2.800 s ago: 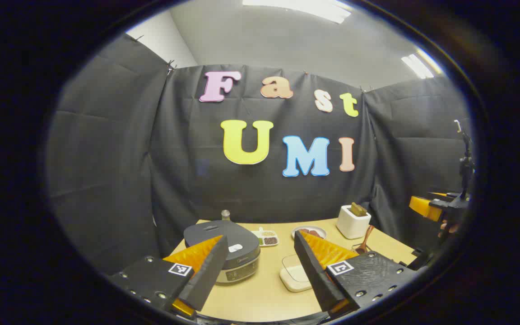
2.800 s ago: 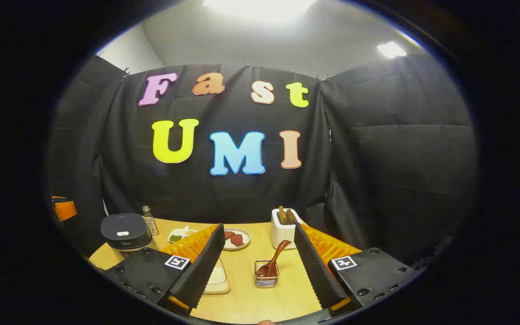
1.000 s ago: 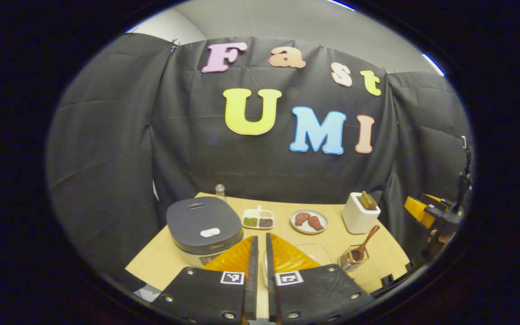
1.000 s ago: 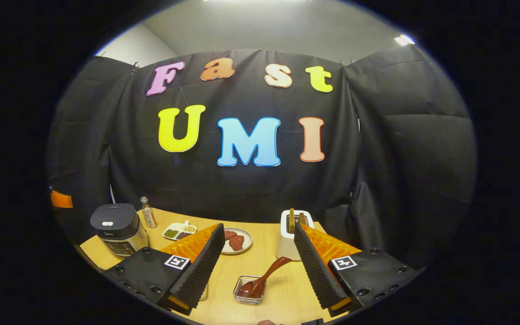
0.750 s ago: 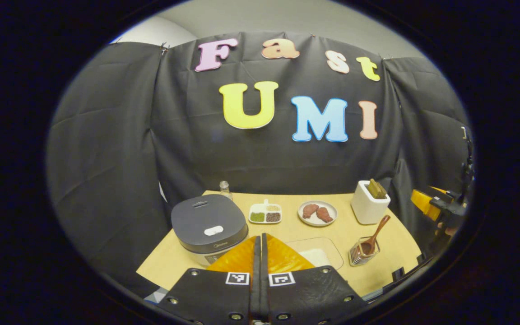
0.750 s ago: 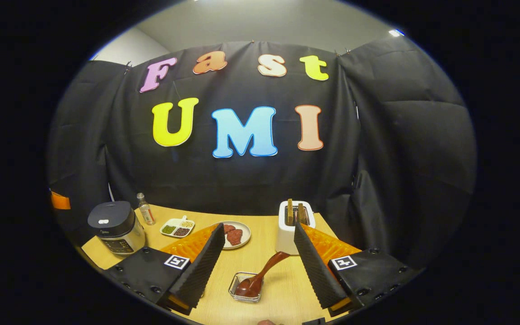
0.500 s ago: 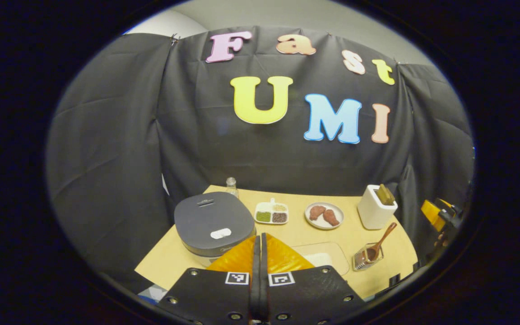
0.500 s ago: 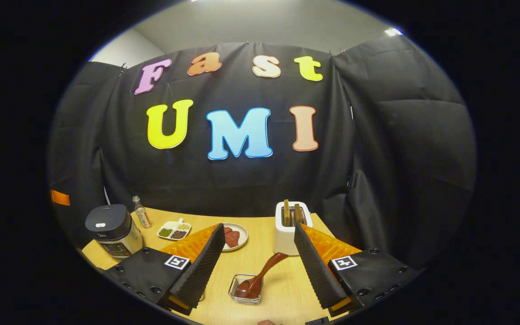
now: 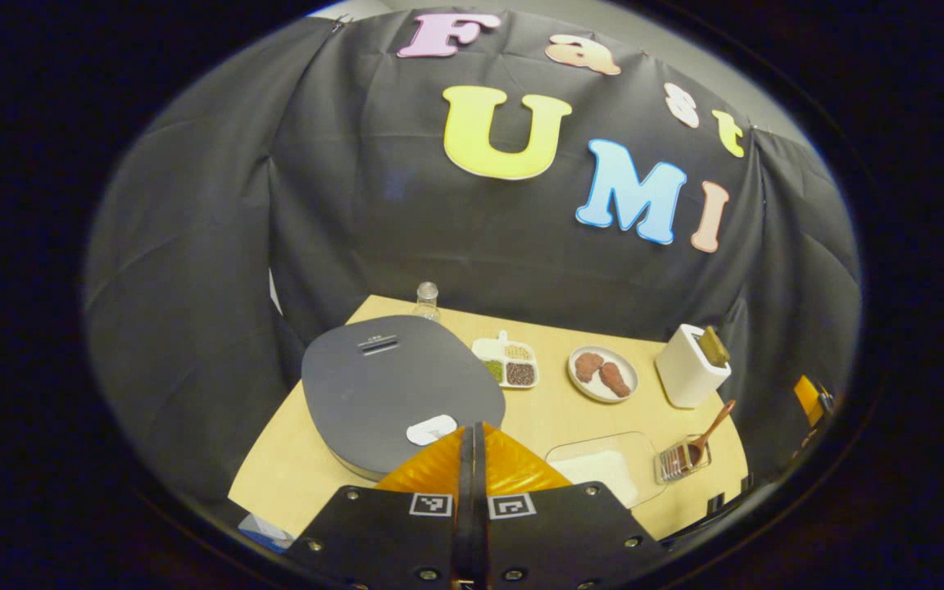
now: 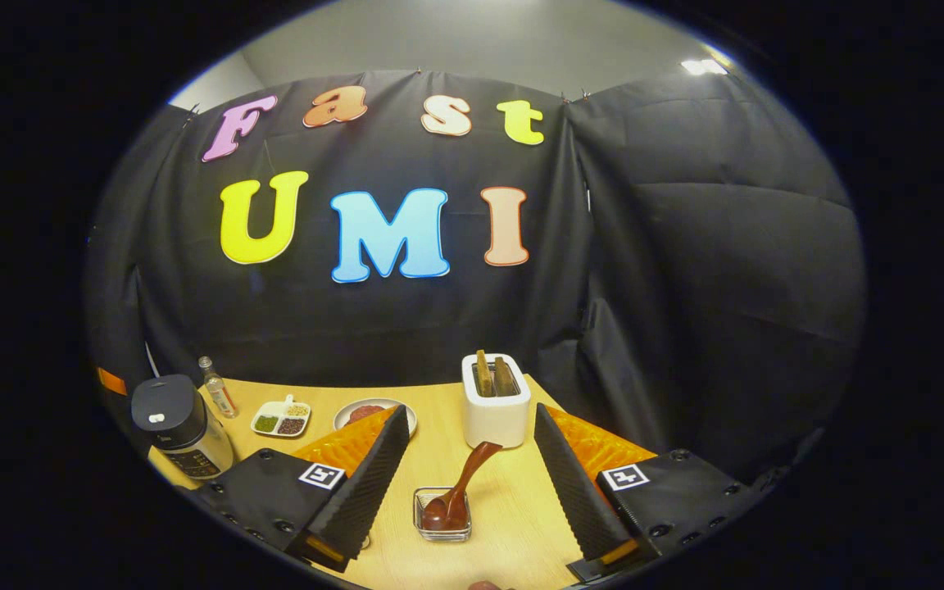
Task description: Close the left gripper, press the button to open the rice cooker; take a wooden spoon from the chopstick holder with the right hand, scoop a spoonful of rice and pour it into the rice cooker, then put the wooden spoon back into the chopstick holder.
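Hiding rice cooker [image 9: 394, 389] front: hand-held gripper [image 9: 472, 438].

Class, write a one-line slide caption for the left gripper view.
Shut left gripper poised just above the closed rice cooker's white button.

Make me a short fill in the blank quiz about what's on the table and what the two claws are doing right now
1. The left claw is ____ as it nears the rice cooker.
2. The rice cooker's lid is ____.
3. The wooden spoon stands in the ____.
4. The right claw is ____, holding nothing.

Missing words: shut; closed; chopstick holder; open
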